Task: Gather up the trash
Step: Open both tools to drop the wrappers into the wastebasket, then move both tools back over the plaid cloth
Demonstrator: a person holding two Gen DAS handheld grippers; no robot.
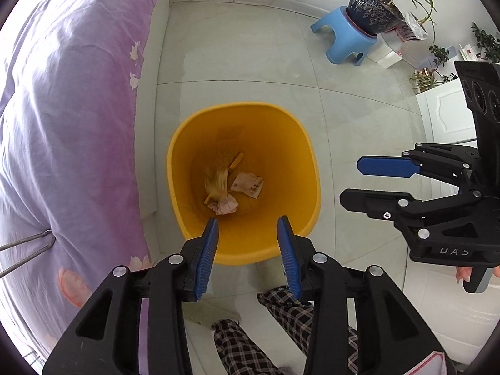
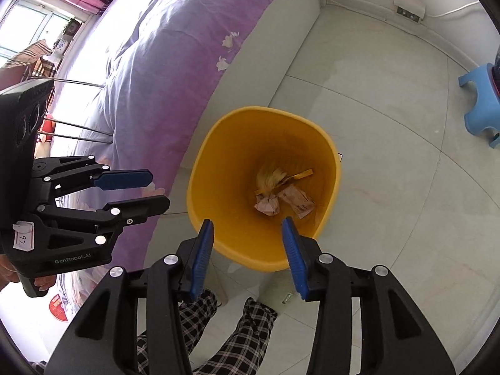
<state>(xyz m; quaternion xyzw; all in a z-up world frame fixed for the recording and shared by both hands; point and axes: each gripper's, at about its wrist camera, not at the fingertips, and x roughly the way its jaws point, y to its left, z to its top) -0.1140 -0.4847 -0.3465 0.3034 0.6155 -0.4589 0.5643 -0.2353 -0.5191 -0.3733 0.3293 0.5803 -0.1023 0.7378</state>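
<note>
Both my left tongs (image 1: 247, 228) and right tongs (image 2: 248, 229) hang released and empty, pointing steeply down over the near rim of the yellow bin (image 1: 307, 162). The crumpled paper trash (image 1: 226, 204) lies on the bin's bottom, straight below and slightly ahead of the tips, nearer the left pair, I judge.

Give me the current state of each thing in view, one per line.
Left tool: open, nothing between its fingers, above the bin's near rim.
Right tool: open, holding nothing, also above the near rim.
Yellow bin: upright on the floor, no lid, mostly empty.
Crumpled papers: lying at the bin's bottom.
Yellow strip: inside the bin, beside the papers.
Plant pot: standing on the blue stool.
</note>
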